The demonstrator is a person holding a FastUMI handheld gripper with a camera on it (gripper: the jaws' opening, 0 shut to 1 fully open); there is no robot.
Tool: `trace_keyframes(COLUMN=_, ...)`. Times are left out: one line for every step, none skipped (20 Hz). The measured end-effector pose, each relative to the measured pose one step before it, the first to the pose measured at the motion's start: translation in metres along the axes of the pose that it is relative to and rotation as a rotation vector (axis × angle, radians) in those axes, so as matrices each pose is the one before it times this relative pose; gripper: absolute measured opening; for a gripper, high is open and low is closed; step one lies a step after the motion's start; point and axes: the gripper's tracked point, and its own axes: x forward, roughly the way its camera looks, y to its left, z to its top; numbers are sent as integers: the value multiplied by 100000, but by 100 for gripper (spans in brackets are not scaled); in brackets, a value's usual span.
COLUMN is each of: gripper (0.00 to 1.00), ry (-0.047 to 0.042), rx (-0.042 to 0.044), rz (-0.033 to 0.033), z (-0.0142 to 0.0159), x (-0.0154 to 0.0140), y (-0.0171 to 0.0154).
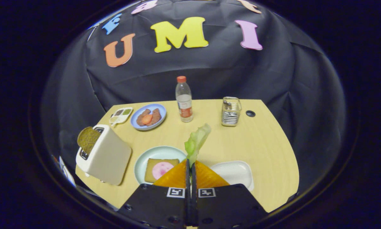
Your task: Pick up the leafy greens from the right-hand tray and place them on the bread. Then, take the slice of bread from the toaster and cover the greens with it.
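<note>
Gripper view, fingers [190, 165]: pressed together on the stem end of the leafy greens [196, 141], which stand up just ahead of the tips.
Right-hand tray [238, 173]: white, emptied, beside the fingers.
Bread [160, 170]: on the pale plate [145, 159], a pink slice on top, left of the fingers.
Risk: thin pinch; the leaf may slip, or droop past the bread's edge on release.
Toaster [106, 157]: on the counter [260, 143]; its slice [88, 139] juts out, easy to nudge later.

The gripper [190, 165] is showing two wedge-shaped fingers with ridged faces. Behind them, two dark angular plates are carrying square black-and-white markers and round screw heads.
</note>
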Motion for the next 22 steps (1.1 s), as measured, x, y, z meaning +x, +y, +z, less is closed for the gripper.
trace_keyframes(gripper=0, ry=1004, rx=-1642, rz=316, z=-145, x=-226, y=1764)
trace_keyframes(gripper=1, ry=450, rx=-1780, rz=1200, z=-12, x=-21, y=2006)
trace_keyframes(gripper=0, ry=-50, rx=-1134, rz=1664, z=96, x=56, y=1986)
trace_keyframes(gripper=1, ry=-243, rx=-855, rz=1547, z=43, x=207, y=1807)
trace_keyframes(gripper=1, ry=202, rx=-848, rz=1578, z=-32, x=354, y=1606)
trace_keyframes(gripper=1, ry=968, rx=-537, rz=681, z=-420, x=634, y=1206)
trace_keyframes(gripper=0, ry=1499, rx=401, rz=1039, z=-246, x=802, y=1009)
trace_keyframes(gripper=1, ry=2001, rx=659, rz=970, z=-491, x=1047, y=808)
trace_keyframes(gripper=0, ry=2369, rx=685, rz=319, z=-600, x=986, y=434)
trace_keyframes(gripper=1, ry=2063, rx=762, rz=-169, z=-671, x=931, y=189)
trace_keyframes(gripper=1, ry=2282, rx=-115, rz=-1752, z=-618, x=1152, y=-342)
trace_keyframes(gripper=1, ry=1945, rx=-300, rz=-2432, z=-806, x=861, y=-571)
trace_keyframes(gripper=1, ry=1252, rx=362, rz=-1948, z=-350, x=822, y=-559)
trace_keyframes(gripper=1, ry=1161, rx=-309, rz=-2278, z=-196, x=924, y=-746)
trace_keyframes(gripper=1, ry=662, rx=-886, rz=-2888, z=-63, x=564, y=-851)
trace_keyframes(gripper=1, ry=721, rx=-770, rz=-2001, z=-59, x=425, y=-830)
trace_keyframes(gripper=1, ry=477, rx=-241, rz=-1560, z=-45, x=367, y=-636)
trace_keyframes(gripper=1, ry=1008, rx=-234, rz=-2052, z=-233, x=416, y=-768)
trace_keyframes(gripper=1, ry=1469, rx=1, rz=-821, z=-182, x=388, y=-379)
trace_keyframes(gripper=1, ry=1235, rx=342, rz=-1077, z=-308, x=368, y=-387)
trace_keyframes(gripper=2, ry=737, rx=606, rz=-1502, z=-141, x=281, y=-520)
trace_keyframes(gripper=2, ry=611, rx=708, rz=-1202, z=-55, x=289, y=-501)
